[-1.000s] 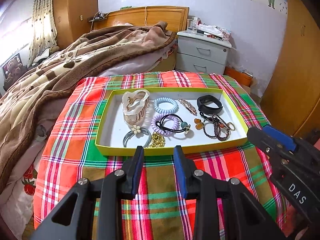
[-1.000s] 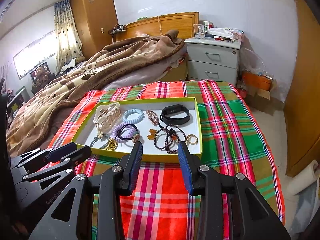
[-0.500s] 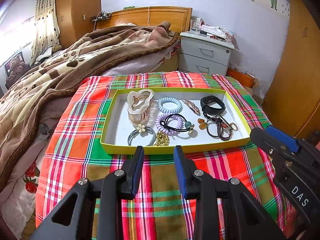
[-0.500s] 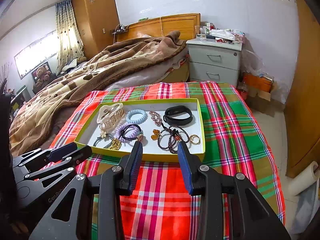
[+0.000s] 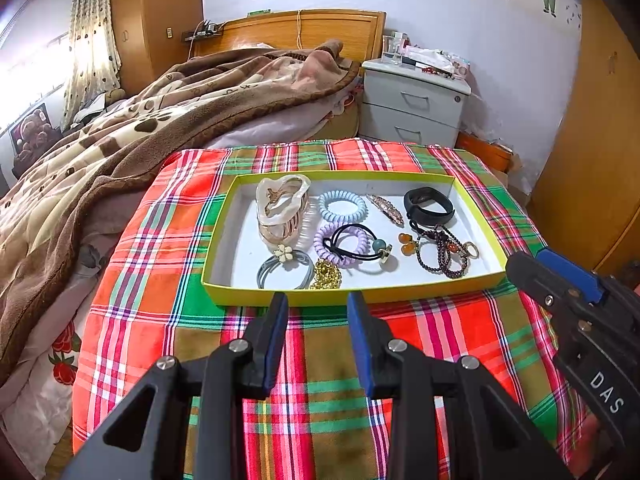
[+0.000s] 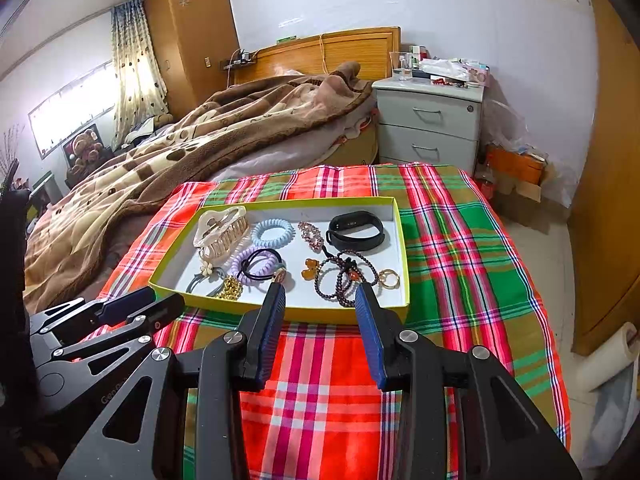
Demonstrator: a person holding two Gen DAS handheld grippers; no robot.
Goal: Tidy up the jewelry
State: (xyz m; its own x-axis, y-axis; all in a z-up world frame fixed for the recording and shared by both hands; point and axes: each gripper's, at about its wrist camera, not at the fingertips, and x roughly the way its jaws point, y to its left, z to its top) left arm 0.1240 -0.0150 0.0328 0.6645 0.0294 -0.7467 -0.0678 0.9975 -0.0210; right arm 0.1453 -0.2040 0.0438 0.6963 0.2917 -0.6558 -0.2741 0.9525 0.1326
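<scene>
change: both views show the tray (image 5: 476, 220) larger than half a second back; both tongs have come closer to its near edge; nothing in the tray has shifted
meaning: reads as an approach; which piece gets picked, cannot tell
left tongs (image 5: 317, 300): moderately open, empty, tips above the cloth (image 5: 160, 264) just short of the tray rim, touching nothing
right tongs (image 6: 320, 290): open a bit wider, empty, tips over the near rim, in line with the bead bracelets (image 6: 344, 276)
jewelry: all inside the tray: hair clip (image 5: 282, 210), blue coil tie (image 5: 343, 206), purple coil tie (image 5: 340, 246), gold chain (image 5: 328, 275), black band (image 5: 430, 208)
tray: on the plaid cloth
</scene>
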